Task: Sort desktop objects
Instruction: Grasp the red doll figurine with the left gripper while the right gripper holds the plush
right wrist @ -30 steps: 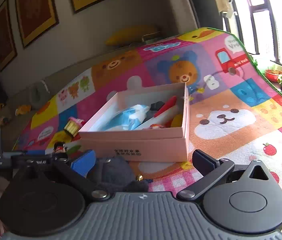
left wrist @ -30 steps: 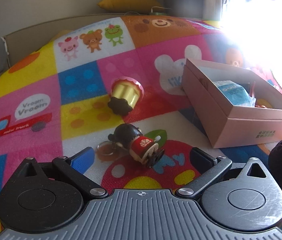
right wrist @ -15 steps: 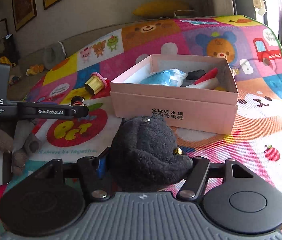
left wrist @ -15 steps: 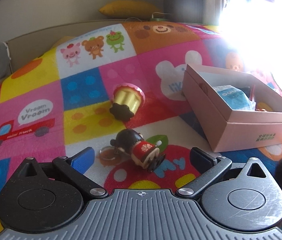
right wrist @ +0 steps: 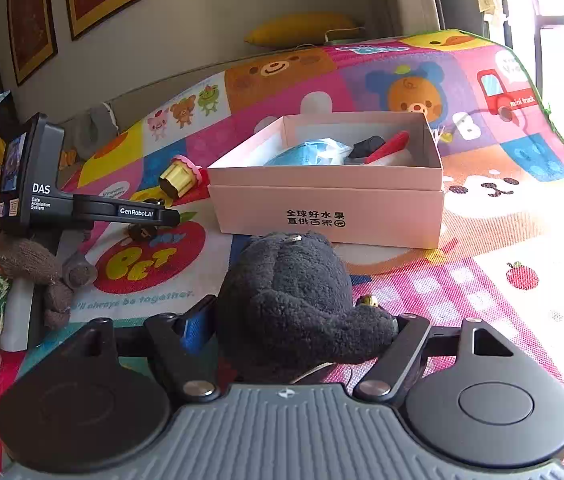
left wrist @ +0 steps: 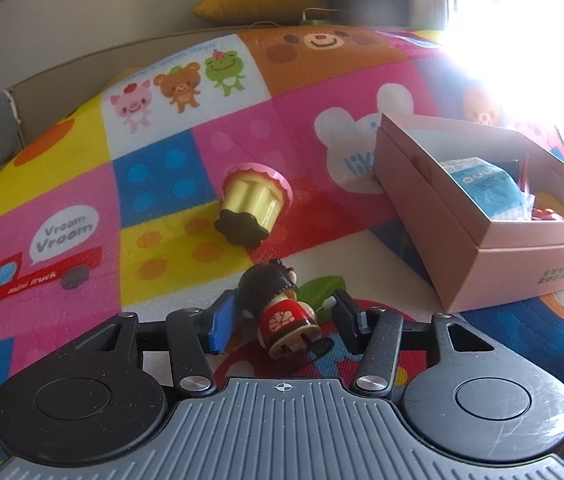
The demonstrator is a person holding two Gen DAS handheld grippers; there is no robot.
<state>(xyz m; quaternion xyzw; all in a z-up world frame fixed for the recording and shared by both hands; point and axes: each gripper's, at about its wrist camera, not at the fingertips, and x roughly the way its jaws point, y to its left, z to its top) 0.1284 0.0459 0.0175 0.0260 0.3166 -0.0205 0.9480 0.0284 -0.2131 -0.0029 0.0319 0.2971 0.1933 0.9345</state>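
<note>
A small doll (left wrist: 282, 312) with a black head and red body lies on the play mat between the fingers of my left gripper (left wrist: 284, 306). Its jaws are closing around the doll; the blue pad (left wrist: 224, 320) is at its head, with a thin gap on the other side. The right wrist view shows the same doll (right wrist: 143, 232) under that gripper. My right gripper (right wrist: 308, 316) holds a black plush toy (right wrist: 294, 296); its jaws are opening a little, but the pads still press the plush. A pink open box (right wrist: 322, 204) stands just beyond.
A toy cupcake (left wrist: 254, 204) lies on its side beyond the doll. The box (left wrist: 522, 264) holds a blue packet (right wrist: 306, 156) and a red item (right wrist: 388, 146). A hand in a knitted glove (right wrist: 22, 260) grips the left tool. A yellow cushion (left wrist: 258, 2) lies behind the mat.
The left jaws have come in from wide apart to either side of the doll. The right jaws closed on the black plush, and the right view has swung to face the box.
</note>
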